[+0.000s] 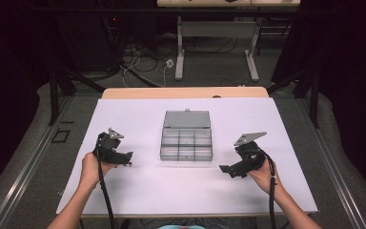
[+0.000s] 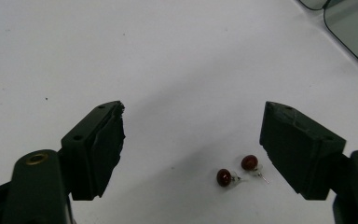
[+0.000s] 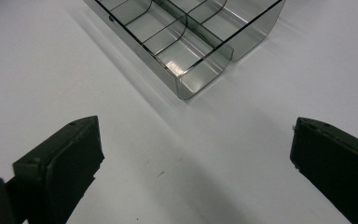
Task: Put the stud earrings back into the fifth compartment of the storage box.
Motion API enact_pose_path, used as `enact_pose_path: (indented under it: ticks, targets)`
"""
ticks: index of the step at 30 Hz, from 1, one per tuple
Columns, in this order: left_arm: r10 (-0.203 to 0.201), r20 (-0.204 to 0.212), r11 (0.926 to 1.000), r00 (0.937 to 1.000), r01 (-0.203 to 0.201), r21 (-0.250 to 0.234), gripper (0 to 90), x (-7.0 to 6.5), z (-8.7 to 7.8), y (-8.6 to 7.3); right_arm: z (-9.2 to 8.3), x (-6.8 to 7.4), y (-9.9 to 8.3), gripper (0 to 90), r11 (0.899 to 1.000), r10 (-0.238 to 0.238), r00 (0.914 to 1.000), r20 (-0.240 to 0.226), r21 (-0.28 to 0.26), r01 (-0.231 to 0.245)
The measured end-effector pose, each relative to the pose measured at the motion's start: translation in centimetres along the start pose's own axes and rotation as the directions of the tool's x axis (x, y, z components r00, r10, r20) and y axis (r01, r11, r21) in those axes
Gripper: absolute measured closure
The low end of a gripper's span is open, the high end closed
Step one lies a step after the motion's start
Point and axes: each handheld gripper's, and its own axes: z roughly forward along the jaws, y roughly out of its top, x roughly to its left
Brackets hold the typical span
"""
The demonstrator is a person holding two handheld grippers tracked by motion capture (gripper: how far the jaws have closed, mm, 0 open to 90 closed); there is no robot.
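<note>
Status: early stage. The work in hand appears to be moving 2 red stud earrings into the compartment box; judged from the present layout, no earring has been lifted yet.

Box: it stands open near the middle of the desk, lid laid flat toward the far edge. The compartments seen in the right gripper view look empty (the remaining cells are too small in the high view to confirm).

Earrings: earring 1 and earring 2 lie loose on the white desk surface just beside each other, posts pointing roughly the same way. Both rest between the left gripper's jaws, nearer the jaw at the right of that view, and touch neither jaw.

Left gripper: jaws wide apart, nothing held, positioned over the earrings left of the box.

Right gripper: jaws wide apart, nothing held, aimed at the box's near corner from the right side of the desk.

Remaining, as a judgement: close on 1 earring, carry it to a compartment, release, then repeat for the other. The studs are small and round, so a slightly off-centre grip could flick them away.
</note>
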Motion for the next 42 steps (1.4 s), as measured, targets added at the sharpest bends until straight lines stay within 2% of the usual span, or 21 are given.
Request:
enact_pose_path:
  ticks: [7, 10, 12, 13, 17, 18, 22, 24, 25, 26, 33, 39, 42]
  targets:
    - [-0.035, -0.015, 0.9976, 0.9993, 0.036, 0.059, 26.4, -0.3, 0.0, -0.5, -0.1, -0.1, 0.0, 2.1, 1.000, -0.001, 1.0000, -0.003, 0.007, 0.001]
    - [-0.054, 0.000, 0.9949, 0.9985, 0.054, 0.086, 30.9, -0.3, 0.1, -1.1, 0.0, -0.1, 0.0, 2.1, 1.000, 0.006, 1.0000, 0.000, 0.000, -0.006]
    - [-0.053, 0.012, 0.9935, 0.9985, 0.052, 0.101, 34.4, -0.1, 0.2, -1.5, 0.2, -0.1, -0.1, 2.1, 1.000, -0.001, 1.0000, -0.001, -0.008, 0.001]
    - [-0.057, 0.014, 0.9932, 0.9983, 0.055, 0.103, 35.5, -0.1, 0.2, -1.6, 0.0, -0.1, 0.0, 2.1, 1.000, -0.002, 1.0000, -0.004, 0.024, 0.002]
    - [-0.074, 0.049, 0.9924, 0.9961, 0.068, 0.103, 44.1, 0.0, 0.5, -1.7, 0.2, -0.1, 0.1, 2.1, 1.000, 0.005, 1.0000, -0.001, 0.017, -0.005]
    - [-0.073, 0.048, 0.9933, 0.9962, 0.068, 0.093, 46.4, -0.1, 0.6, -1.7, 0.3, -0.2, 0.1, 2.1, 1.000, -0.010, 0.9999, 0.000, 0.012, 0.010]
    - [-0.077, 0.061, 0.9922, 0.9952, 0.071, 0.103, 53.9, -0.3, 0.7, -1.7, 0.3, -0.1, 0.0, 2.1, 1.000, -0.006, 1.0000, -0.001, 0.021, 0.006]
    - [-0.065, 0.067, 0.9932, 0.9956, 0.058, 0.100, 56.2, -0.3, 1.0, -1.7, 0.3, -0.2, 0.0, 2.2, 1.000, -0.007, 1.0000, 0.004, 0.021, 0.007]
    - [-0.072, 0.071, 0.9925, 0.9949, 0.064, 0.105, 57.2, -0.5, 1.1, -1.7, 0.3, -0.1, 0.0, 2.2, 1.000, -0.005, 1.0000, 0.005, 0.025, 0.005]
    - [-0.062, 0.073, 0.9916, 0.9954, 0.053, 0.118, 58.4, -0.5, 1.1, -1.7, 0.3, -0.1, 0.0, 2.2, 1.000, -0.005, 1.0000, 0.006, 0.024, 0.005]
    - [-0.063, 0.110, 0.9899, 0.9920, 0.048, 0.134, 69.0, -0.4, 1.5, -2.0, 0.3, -0.1, 0.0, 2.3, 0.999, -0.004, 1.0000, 0.006, 0.043, 0.004]
    - [-0.057, 0.120, 0.9898, 0.9911, 0.040, 0.137, 71.4, -0.3, 1.6, -2.0, 0.5, -0.1, 0.0, 2.4, 0.999, -0.013, 0.9999, 0.010, 0.032, 0.013]
    - [-0.077, 0.106, 0.9908, 0.9914, 0.064, 0.119, 69.5, -0.2, 1.5, -2.0, 0.5, 0.0, 0.0, 2.5, 1.000, -0.008, 0.9999, 0.010, 0.028, 0.008]
